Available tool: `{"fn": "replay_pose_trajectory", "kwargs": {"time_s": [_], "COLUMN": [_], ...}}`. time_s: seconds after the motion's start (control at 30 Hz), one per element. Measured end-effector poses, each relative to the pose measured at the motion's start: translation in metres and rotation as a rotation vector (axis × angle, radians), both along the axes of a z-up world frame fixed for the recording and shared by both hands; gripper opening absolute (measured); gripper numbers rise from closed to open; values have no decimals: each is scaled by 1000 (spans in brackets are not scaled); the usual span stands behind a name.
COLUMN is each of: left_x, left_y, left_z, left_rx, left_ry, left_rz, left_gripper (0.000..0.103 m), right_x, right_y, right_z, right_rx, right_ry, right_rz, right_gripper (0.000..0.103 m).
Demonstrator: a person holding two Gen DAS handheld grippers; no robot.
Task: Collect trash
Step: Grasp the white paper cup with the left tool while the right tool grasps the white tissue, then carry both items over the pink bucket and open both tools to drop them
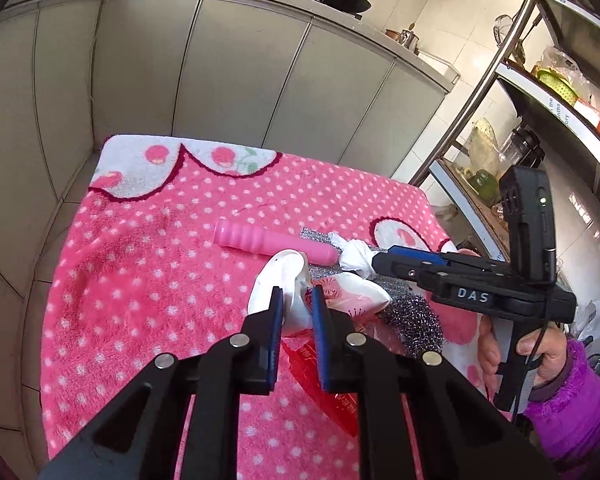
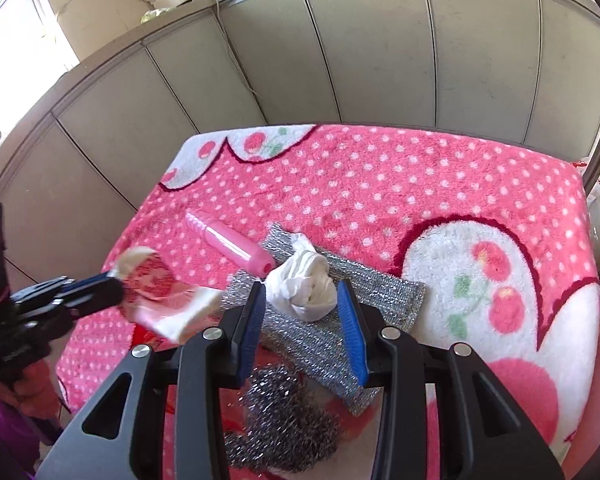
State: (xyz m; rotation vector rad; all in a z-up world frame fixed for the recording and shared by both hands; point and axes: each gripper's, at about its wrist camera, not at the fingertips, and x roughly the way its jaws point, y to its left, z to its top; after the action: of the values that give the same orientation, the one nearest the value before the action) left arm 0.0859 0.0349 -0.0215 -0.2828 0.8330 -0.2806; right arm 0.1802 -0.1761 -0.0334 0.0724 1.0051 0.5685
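On the pink polka-dot fleece blanket (image 2: pixel 380 176), we hold the left gripper (image 1: pixel 296 300) clamped on the crumpled white-and-pink floral wrapper (image 1: pixel 296 280), while our right gripper (image 2: pixel 303 300) stands apart, its jaws either side of the crumpled white tissue wad (image 2: pixel 306 284) on the silver scouring cloth (image 2: pixel 380 284).

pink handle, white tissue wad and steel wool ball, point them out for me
pink handle (image 1: pixel 260 240), left wrist view, ribbed middle
tissue wad (image 2: pixel 304 286), right wrist view, crumpled centre
steel wool ball (image 2: pixel 288 420), right wrist view, tangled middle
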Motion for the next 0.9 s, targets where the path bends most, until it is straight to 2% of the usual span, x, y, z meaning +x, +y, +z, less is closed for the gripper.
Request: {"fn": "replay_pose_trajectory", "kwargs": {"time_s": [0.17,0.2,0.23,0.37,0.6,0.9], "left_x": [-12,-14,-16,-21,-31,-45], "left_y": [8,9,10,13,11,-12], "left_z": [9,10,11,15,25,49], "left_rx": [-19,-21,-22,-25,-27,1], "left_ry": [-17,-19,-21,-25,-50,-113], "left_rz": [26,29,33,51,67,48], "left_gripper": [13,13,13,13,13,13], "right_x": [4,5,5,2,-17,-55], "right_y": [1,1,1,-1,-18,-62], "right_z": [-9,-9,-9,-6,20,47], "right_rx": [-12,-9,-11,4,54,127], "right_ry": [20,19,17,8,-71,-111], "right_rz": [6,6,8,16,-14,-101], "right_gripper": [37,33,23,15,14,14]}}
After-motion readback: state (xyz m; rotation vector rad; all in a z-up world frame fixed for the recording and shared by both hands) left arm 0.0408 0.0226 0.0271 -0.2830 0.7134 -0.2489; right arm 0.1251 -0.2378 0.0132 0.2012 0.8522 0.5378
